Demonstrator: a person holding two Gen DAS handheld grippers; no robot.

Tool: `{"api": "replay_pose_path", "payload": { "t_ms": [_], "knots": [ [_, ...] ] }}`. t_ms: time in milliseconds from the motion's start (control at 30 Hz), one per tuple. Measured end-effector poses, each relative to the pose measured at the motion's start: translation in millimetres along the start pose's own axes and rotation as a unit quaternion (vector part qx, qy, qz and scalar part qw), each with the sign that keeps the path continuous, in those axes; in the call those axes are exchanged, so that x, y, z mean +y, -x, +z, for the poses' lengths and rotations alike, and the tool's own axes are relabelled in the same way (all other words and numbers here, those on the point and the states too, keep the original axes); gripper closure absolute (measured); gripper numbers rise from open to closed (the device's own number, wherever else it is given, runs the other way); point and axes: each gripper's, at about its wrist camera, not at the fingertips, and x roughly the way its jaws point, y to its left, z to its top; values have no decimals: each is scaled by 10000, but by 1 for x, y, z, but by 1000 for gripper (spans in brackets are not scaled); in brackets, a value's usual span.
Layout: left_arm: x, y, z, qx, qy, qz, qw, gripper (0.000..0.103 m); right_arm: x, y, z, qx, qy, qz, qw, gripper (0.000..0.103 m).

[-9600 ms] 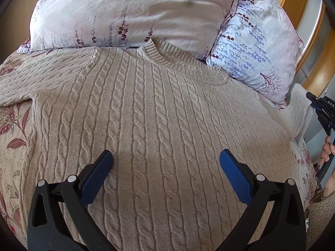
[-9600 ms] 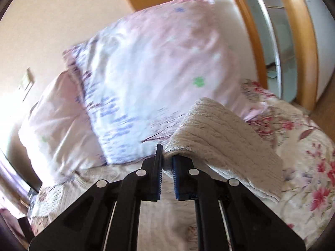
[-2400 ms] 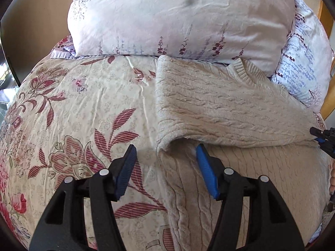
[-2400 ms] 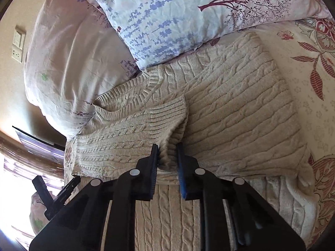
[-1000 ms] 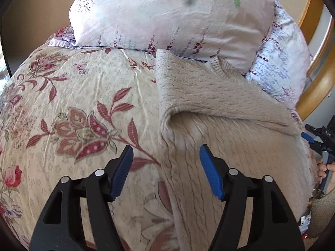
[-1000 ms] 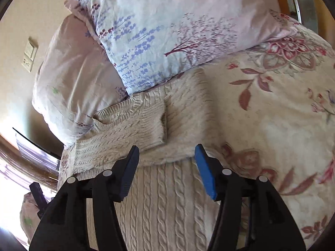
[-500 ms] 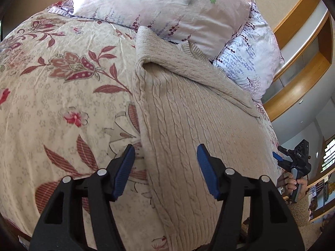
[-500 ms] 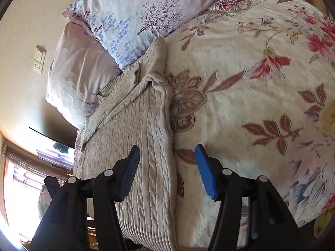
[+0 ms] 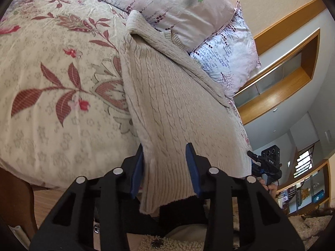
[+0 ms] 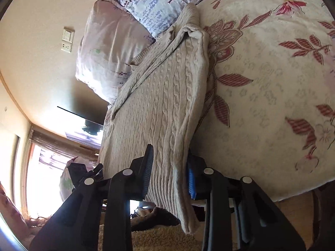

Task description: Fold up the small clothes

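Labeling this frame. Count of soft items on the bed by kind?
Sweater: 1
Pillows: 2, the pale pink and the lavender-print
Floral bedspread: 1
Total: 4

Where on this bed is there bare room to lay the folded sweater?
Bare floral bedspread lies open on the sweater's left side, and again on its right. The head end is crowded by pillows; both tools straddle the hem.

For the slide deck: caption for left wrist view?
Left gripper straddles beige cable-knit sweater's hem corner on floral bedspread.
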Motion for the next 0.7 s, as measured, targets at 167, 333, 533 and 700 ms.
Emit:
{"api": "replay_pose_path", "payload": {
  "t_ms": [167, 333, 533, 700],
  "knots": [
    [-1, -2, -9, 127, 105, -151, 9997, 74, 7, -1, -13, 119, 162, 74, 9998, 78],
    [-3, -9, -6, 284, 86, -76, 9995, 94, 11, -4, -20, 168, 347, -195, 9991, 93],
    [-17, -3, 10, -15, -274, 18, 9996, 96, 34, 10, -8, -618, 871, -299, 9938, 95],
    [-34, 16, 57, -648, -683, 274, 9952, 96, 71, 24, 22, -1572, 1638, -548, 9724, 95]
  ]
}}
